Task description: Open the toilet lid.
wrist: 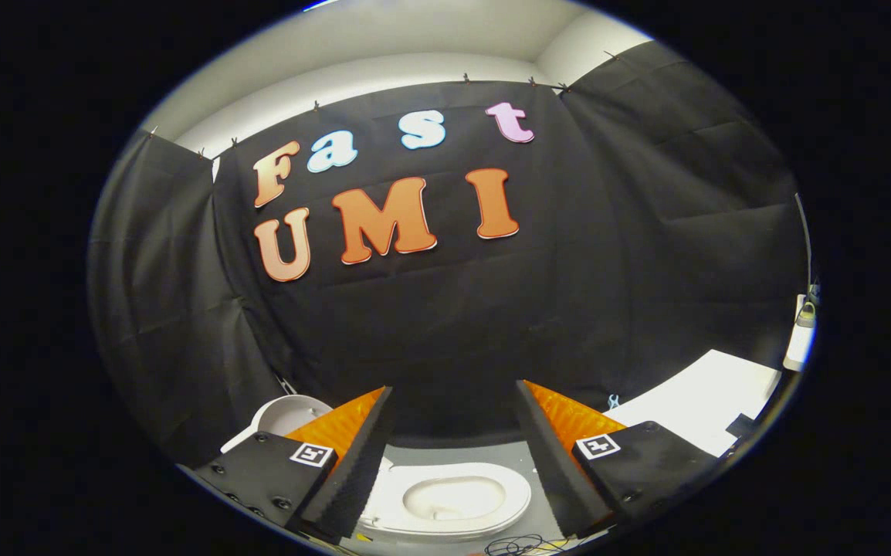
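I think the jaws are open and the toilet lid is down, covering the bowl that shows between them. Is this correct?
Not quite. The gripper view shows the gripper with its jaws open, as you say, but the toilet lid is up, standing behind the left finger. The toilet bowl lies uncovered between the jaws, with its seat ring and inside in plain sight.

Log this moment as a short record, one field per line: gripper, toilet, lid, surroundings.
gripper: gripper open, fingers spread wide, holding nothing
toilet: white toilet seen between the fingers, below them, seat ring and bowl exposed
lid: white lid apparently already swung up, beside the left finger
surroundings: black cloth wall beyond; white surface past the right finger; loose cable on the floor by the toilet
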Demonstrator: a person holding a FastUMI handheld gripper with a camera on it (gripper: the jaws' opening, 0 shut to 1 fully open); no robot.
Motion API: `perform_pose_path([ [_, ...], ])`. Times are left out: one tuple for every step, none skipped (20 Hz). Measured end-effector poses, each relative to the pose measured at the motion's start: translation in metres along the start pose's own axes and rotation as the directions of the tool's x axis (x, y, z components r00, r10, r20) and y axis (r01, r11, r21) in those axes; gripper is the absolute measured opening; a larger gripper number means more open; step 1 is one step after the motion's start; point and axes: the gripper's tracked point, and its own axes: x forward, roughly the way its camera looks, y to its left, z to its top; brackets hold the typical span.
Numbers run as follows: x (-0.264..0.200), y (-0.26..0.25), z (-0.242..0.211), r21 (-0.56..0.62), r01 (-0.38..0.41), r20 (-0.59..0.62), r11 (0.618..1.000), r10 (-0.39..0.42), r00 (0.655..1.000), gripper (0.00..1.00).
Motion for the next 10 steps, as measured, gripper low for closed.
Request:
perform_pose_path([
  [-0.002,-0.004,0.006,-0.004,0.005,0.011,1.000,-0.005,1.000,0.98],
  [-0.003,-0.009,0.011,-0.010,0.014,0.022,1.000,-0.013,1.000,0.98],
  [-0.003,-0.014,0.015,-0.015,0.023,0.028,1.000,-0.023,0.999,0.98],
  [-0.004,-0.017,0.016,-0.016,0.028,0.032,0.999,-0.027,0.999,0.98],
  [-0.004,-0.020,0.017,-0.015,0.032,0.035,0.999,-0.031,0.999,0.98],
  [-0.005,-0.021,0.019,-0.016,0.035,0.039,0.999,-0.035,0.999,0.98],
  [-0.004,-0.023,0.020,-0.019,0.042,0.041,0.999,-0.041,0.998,0.98],
  [-0.005,-0.024,0.019,-0.021,0.045,0.041,0.999,-0.044,0.998,0.98],
  [-0.006,-0.023,0.018,-0.023,0.046,0.039,0.999,-0.045,0.998,0.98],
  [-0.006,-0.022,0.018,-0.027,0.045,0.041,0.999,-0.044,0.998,0.98],
])
